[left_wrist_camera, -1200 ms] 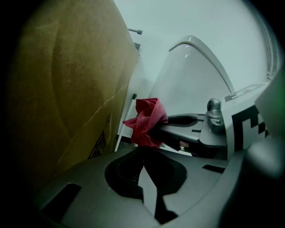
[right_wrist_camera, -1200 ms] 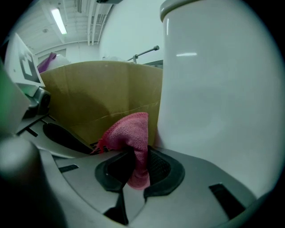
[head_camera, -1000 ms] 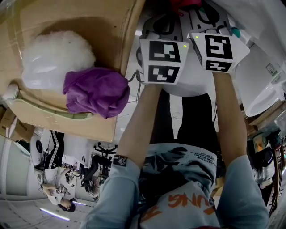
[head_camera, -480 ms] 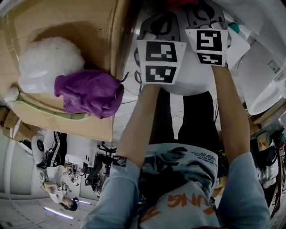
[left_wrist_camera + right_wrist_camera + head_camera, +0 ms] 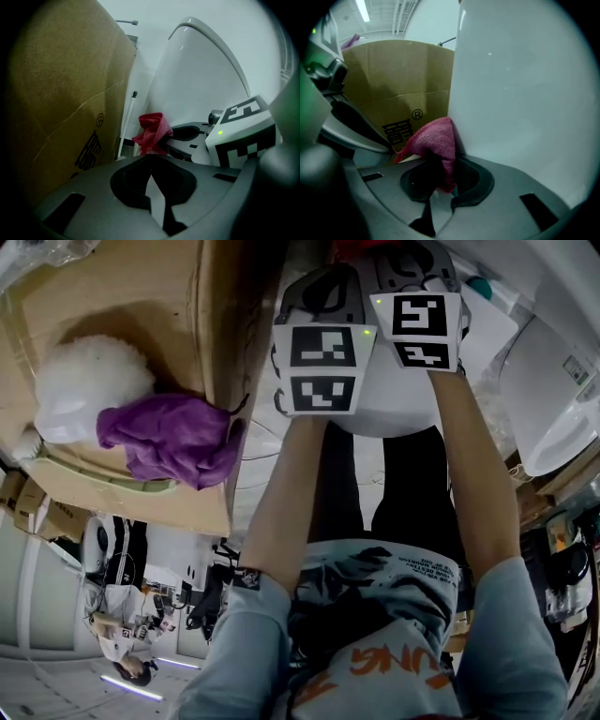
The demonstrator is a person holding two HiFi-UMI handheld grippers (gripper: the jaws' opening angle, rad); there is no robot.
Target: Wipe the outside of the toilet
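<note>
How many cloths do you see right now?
2. A red cloth is clamped in the right gripper next to the toilet; a purple cloth lies on the cardboard box. Others may be hidden.

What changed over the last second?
The right gripper, shut on the red cloth, pushed slightly forward against the toilet, upward in the head view. The left gripper, shut on nothing, hardly moved. The purple cloth stayed put; no grab or release seen.

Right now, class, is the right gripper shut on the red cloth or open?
Shut on it: the right gripper pinches the bunched red cloth between its jaws.
</note>
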